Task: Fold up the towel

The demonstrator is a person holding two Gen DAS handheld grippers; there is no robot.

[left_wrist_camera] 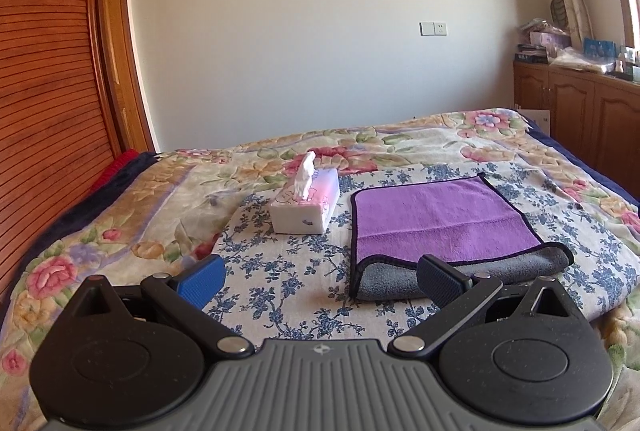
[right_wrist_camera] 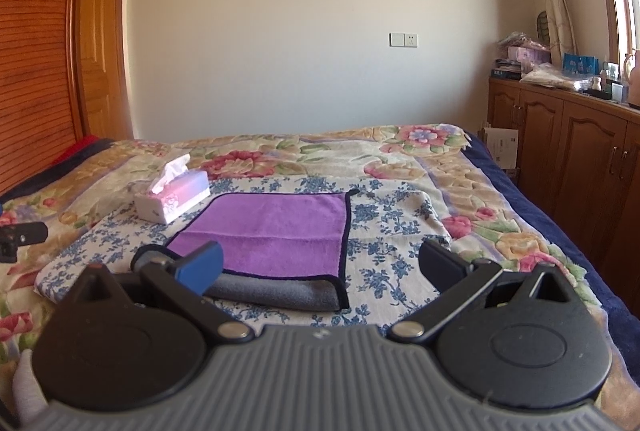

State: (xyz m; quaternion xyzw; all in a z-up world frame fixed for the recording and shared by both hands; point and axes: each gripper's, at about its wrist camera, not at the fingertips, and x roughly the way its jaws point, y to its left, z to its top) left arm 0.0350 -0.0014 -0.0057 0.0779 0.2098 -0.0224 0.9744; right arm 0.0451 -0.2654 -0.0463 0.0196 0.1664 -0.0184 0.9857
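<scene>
Left wrist view: left gripper (left_wrist_camera: pixel 320 281) spread wide, holding nothing, hovering over the blue-flowered cloth (left_wrist_camera: pixel 280 263). Purple microfibre towel with black hem and grey underside (left_wrist_camera: pixel 436 215) ahead and to the right, folded near edge closest, right finger over its grey fold. White tissue box (left_wrist_camera: pixel 306 205) left of it.

Right wrist view: right gripper (right_wrist_camera: pixel 320 267) likewise spread, empty. Towel (right_wrist_camera: pixel 272 227) ahead-left, long axis across the view, about equally near both.
</scene>
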